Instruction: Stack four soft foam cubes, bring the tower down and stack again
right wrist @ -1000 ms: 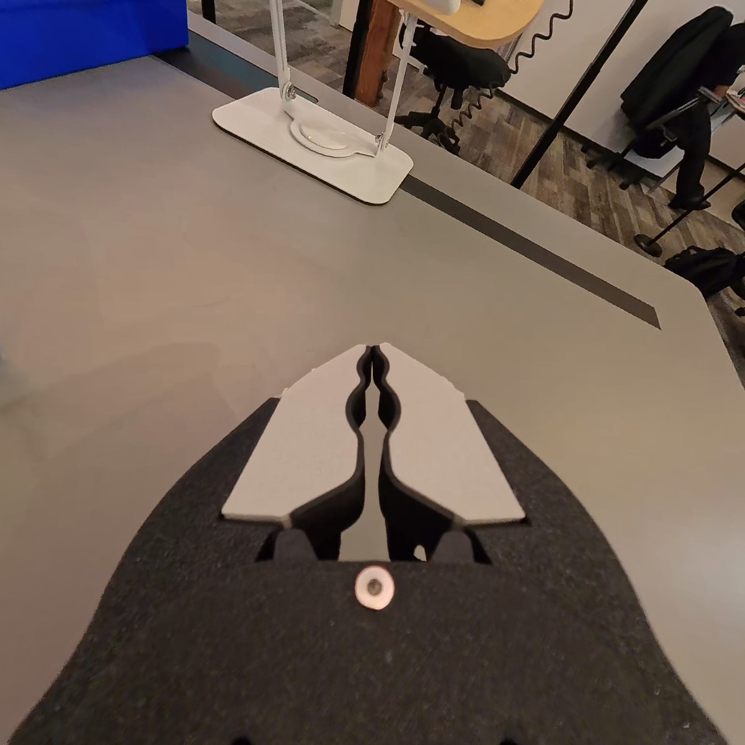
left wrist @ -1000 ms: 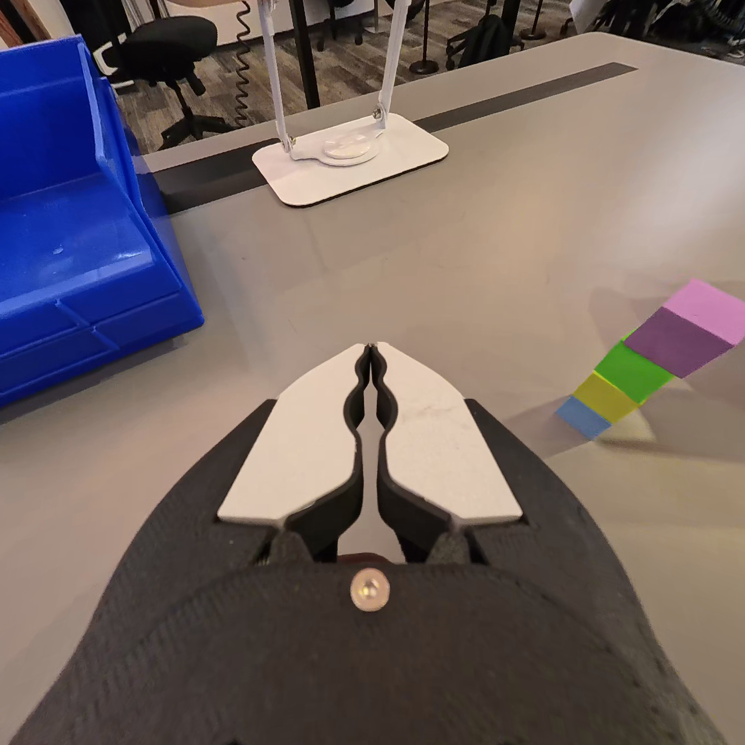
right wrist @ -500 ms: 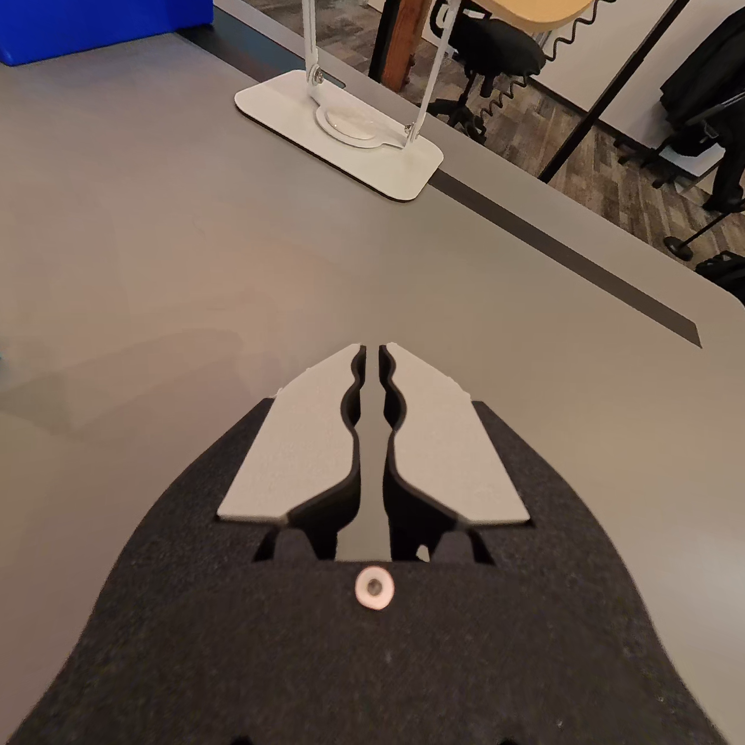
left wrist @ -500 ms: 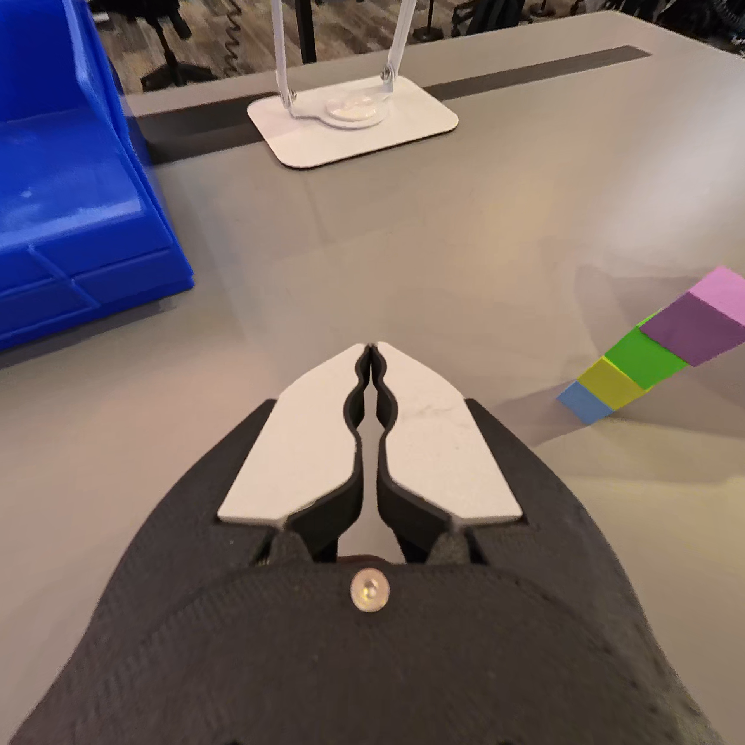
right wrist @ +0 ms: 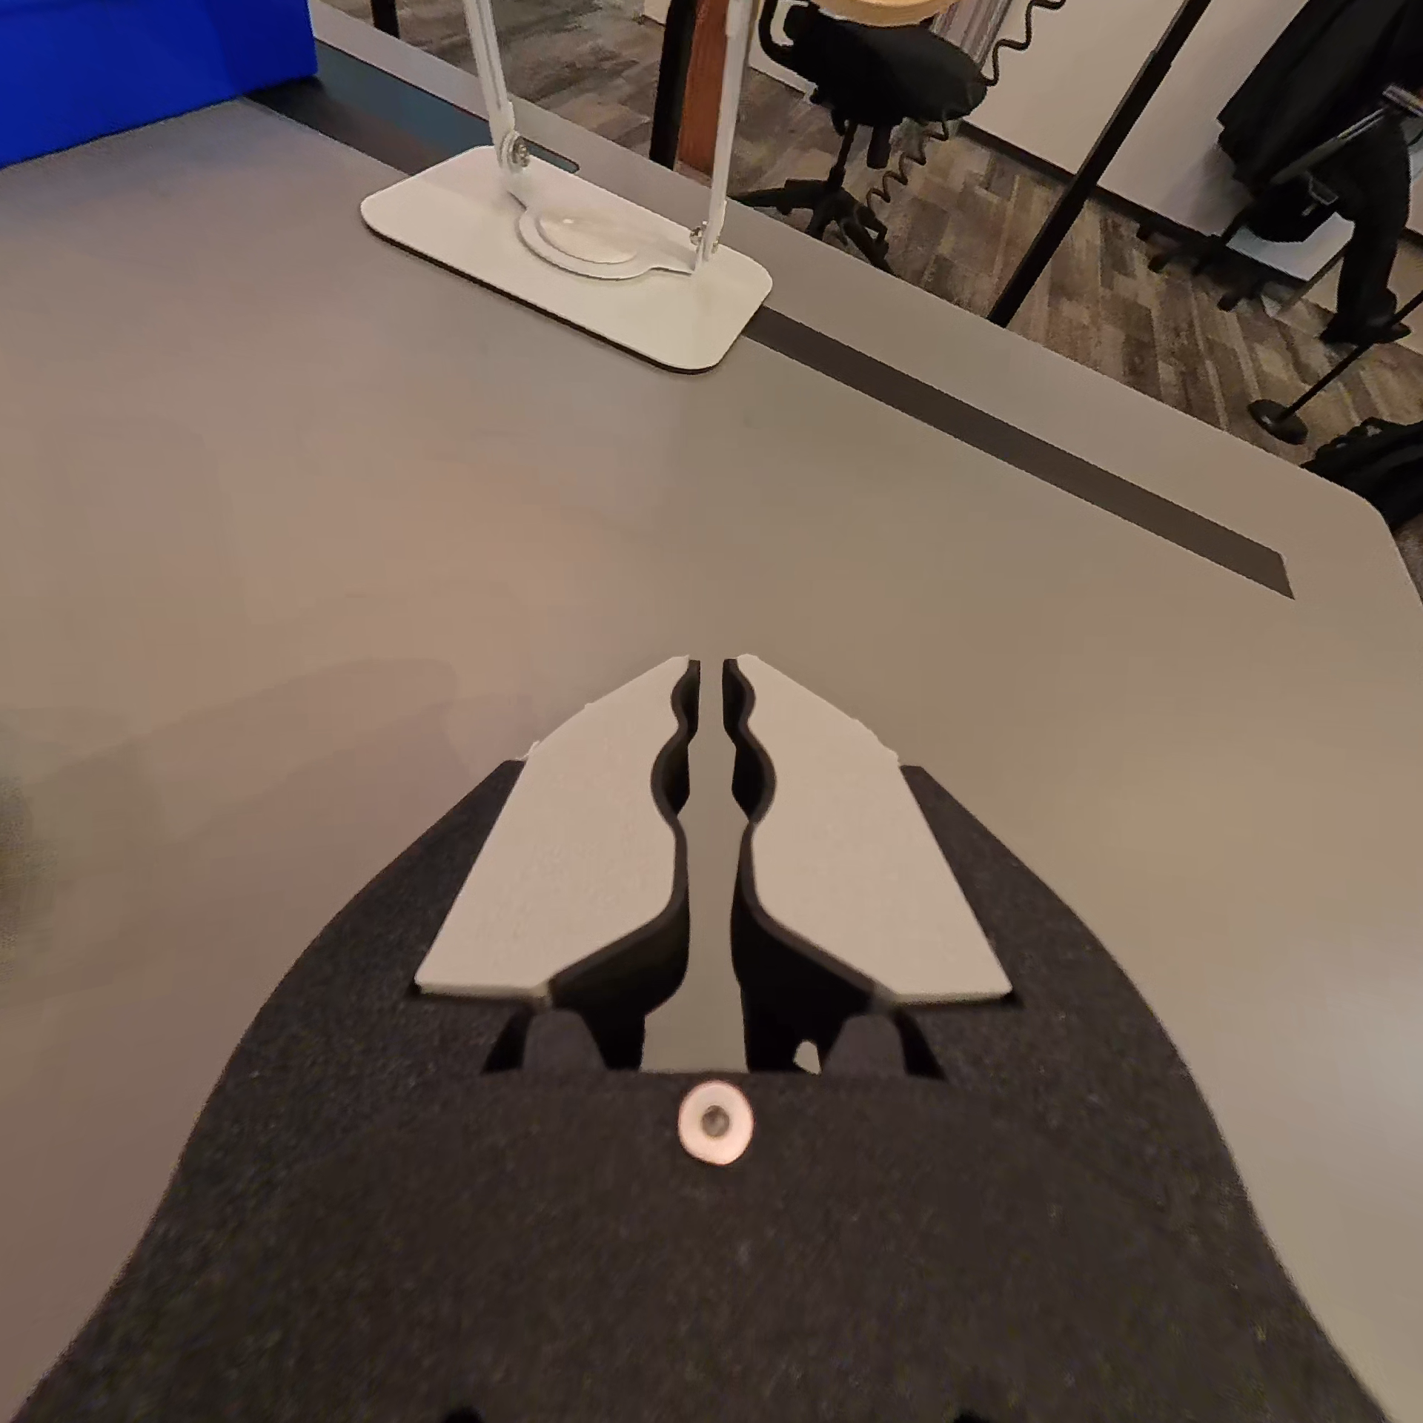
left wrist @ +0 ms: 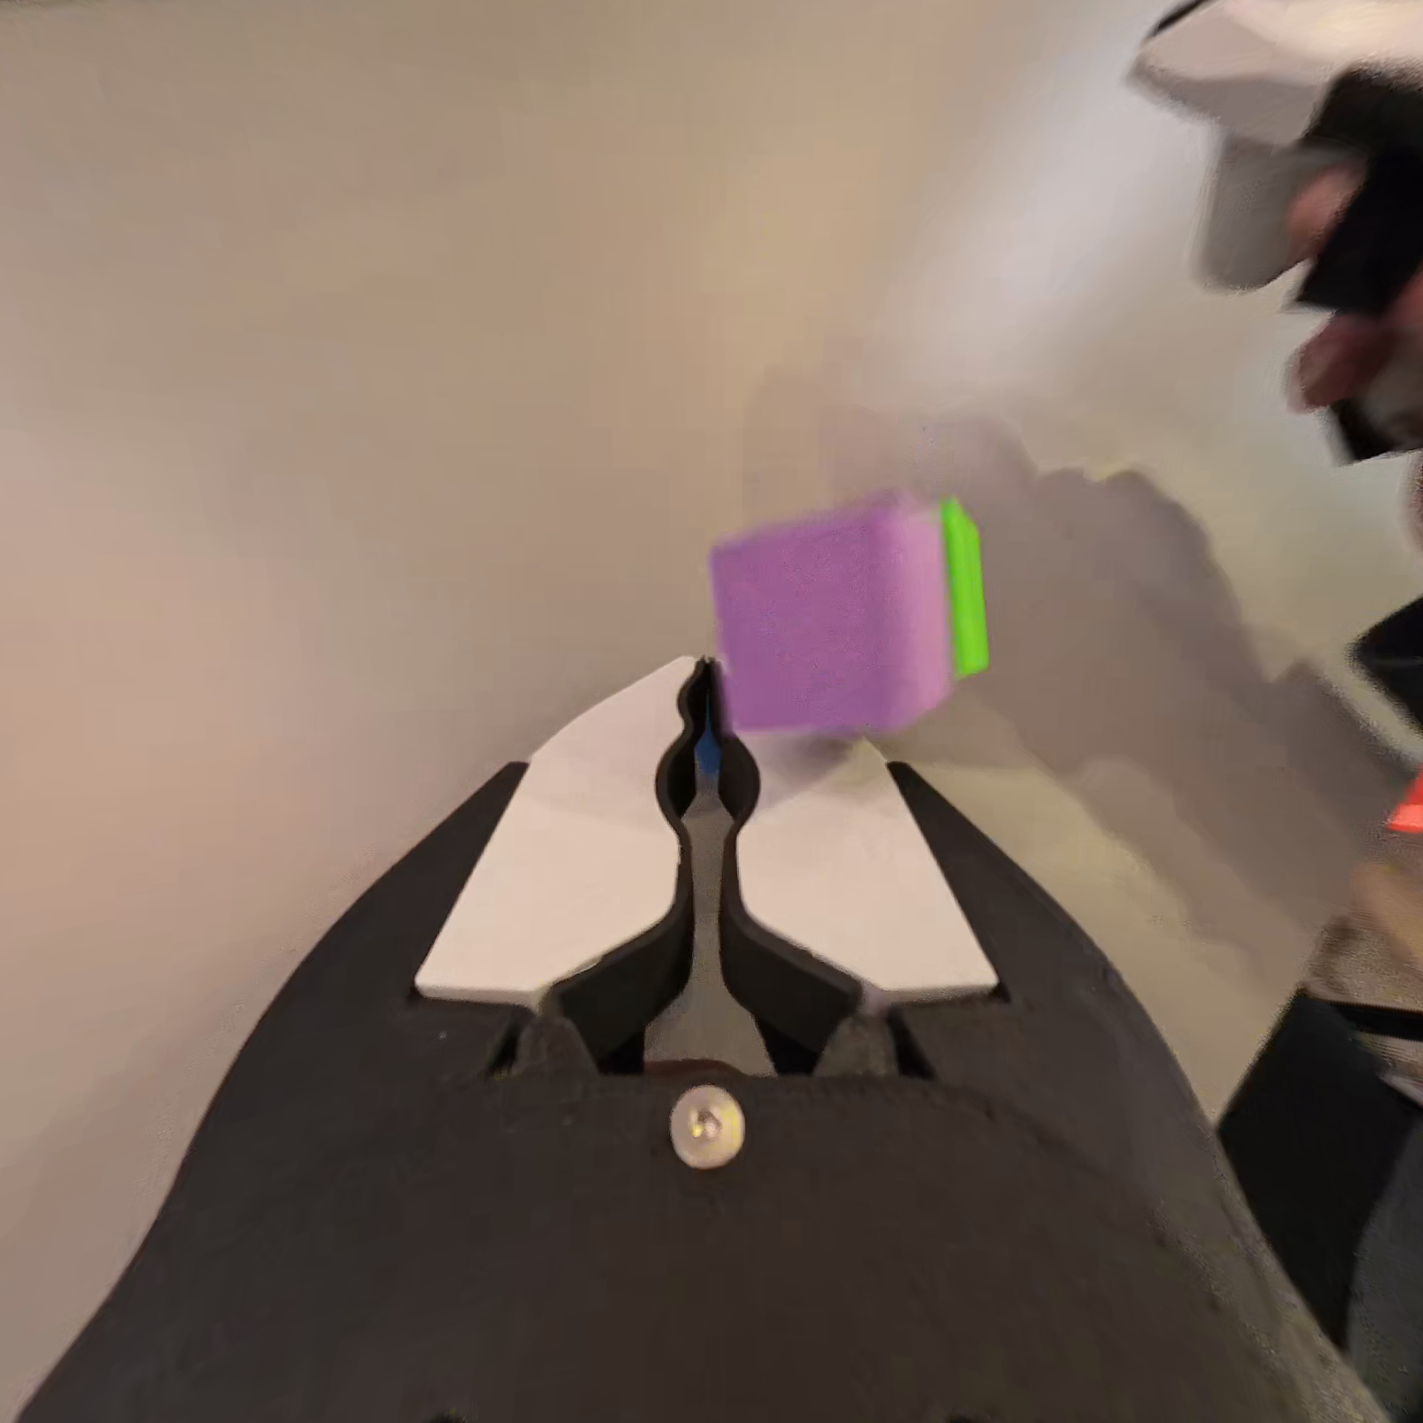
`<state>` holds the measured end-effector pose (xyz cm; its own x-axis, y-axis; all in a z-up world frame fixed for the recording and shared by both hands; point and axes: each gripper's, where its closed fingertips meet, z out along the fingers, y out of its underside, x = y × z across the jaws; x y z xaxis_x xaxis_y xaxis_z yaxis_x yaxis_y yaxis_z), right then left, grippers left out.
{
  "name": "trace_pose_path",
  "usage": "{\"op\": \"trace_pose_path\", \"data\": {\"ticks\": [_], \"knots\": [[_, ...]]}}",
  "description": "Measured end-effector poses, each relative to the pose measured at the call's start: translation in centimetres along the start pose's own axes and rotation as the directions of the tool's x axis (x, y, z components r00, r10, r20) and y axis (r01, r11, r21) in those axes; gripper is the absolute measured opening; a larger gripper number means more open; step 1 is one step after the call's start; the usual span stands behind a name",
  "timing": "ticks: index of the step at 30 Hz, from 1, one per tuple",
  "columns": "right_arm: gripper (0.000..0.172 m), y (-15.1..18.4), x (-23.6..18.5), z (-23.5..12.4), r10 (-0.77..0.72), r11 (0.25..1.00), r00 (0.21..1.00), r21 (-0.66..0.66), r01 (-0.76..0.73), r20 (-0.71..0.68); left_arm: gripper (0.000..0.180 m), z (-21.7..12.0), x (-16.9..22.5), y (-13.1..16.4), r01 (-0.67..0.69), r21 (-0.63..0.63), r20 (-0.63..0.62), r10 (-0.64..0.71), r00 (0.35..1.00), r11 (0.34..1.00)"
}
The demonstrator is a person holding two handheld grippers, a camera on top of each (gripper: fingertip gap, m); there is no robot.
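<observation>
In the left wrist view the left tool (left wrist: 704, 664) points down at the grey table (left wrist: 385, 385), its white fingers (left wrist: 601, 770) clenched tip to tip with nothing between them. The view is blurred by motion. Just right of the tips, and partly covering the right finger's end, is the purple cube (left wrist: 828, 624), seen face on; whether it touches the tool cannot be told. A strip of the green cube (left wrist: 966, 589) shows along the purple cube's right edge, touching it. A sliver of blue (left wrist: 707, 758) shows through the slot between the fingers, below the purple cube's left corner; what it belongs to is too small to tell. Far right of the purple cube, at the picture's edge, a blurred white and black shape (left wrist: 1309, 154) is in view, too smeared to name, with dark shadows on the table beneath it. In the right wrist view the right tool (right wrist: 711, 668) hovers over the bare table (right wrist: 308, 500), its fingers (right wrist: 616, 770) released a narrow slit apart and gripping nothing. No cube shows here. Beyond the tool, up and left of its tips, a white lamp base (right wrist: 570, 269) stands on the table; left of the base is a blue bin (right wrist: 138, 69), and right of it a black strip (right wrist: 1001, 454) crosses the table.
</observation>
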<state>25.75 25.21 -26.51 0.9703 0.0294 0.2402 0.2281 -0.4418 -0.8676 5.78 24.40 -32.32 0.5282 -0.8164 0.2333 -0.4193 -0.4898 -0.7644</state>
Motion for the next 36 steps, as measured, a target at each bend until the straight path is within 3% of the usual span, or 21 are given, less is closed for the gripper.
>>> {"op": "trace_pose_path", "data": {"ticks": [1,4,10,24,28,36], "knots": [[0.005,0.1,0.3,-0.1,0.006,1.0,1.0,0.0,-0.006,-0.006,0.0,0.4,0.7,-0.8,0.003,0.022,-0.033,-0.003,0.999,1.0],[0.005,0.3,1.4,-0.5,0.031,1.0,0.999,0.004,-0.031,-0.019,0.001,0.4,0.6,-2.1,-0.058,0.032,-0.007,0.058,0.998,0.998],[0.007,1.0,2.4,-0.7,0.073,0.997,0.997,-0.003,-0.073,0.015,0.002,-1.1,-4.2,-2.0,0.051,0.031,0.005,-0.051,0.999,0.998],[0.029,1.3,-3.1,-0.1,-0.026,0.999,0.963,-0.022,0.033,0.268,0.003,-1.2,-7.3,-2.0,0.06,0.046,-0.004,-0.06,0.998,0.997],[0.037,2.4,-6.1,-0.3,-0.108,0.988,0.883,-0.047,0.145,0.458,0.005,-1.4,-7.7,-3.3,-0.005,0.076,-0.001,0.005,1.0,0.997],[0.04,2.4,-6.5,1.4,-0.307,0.904,0.757,-0.073,0.422,0.577,0.012,-0.9,-8.8,-4.1,-0.087,0.07,-0.004,0.087,0.996,0.994]]}}
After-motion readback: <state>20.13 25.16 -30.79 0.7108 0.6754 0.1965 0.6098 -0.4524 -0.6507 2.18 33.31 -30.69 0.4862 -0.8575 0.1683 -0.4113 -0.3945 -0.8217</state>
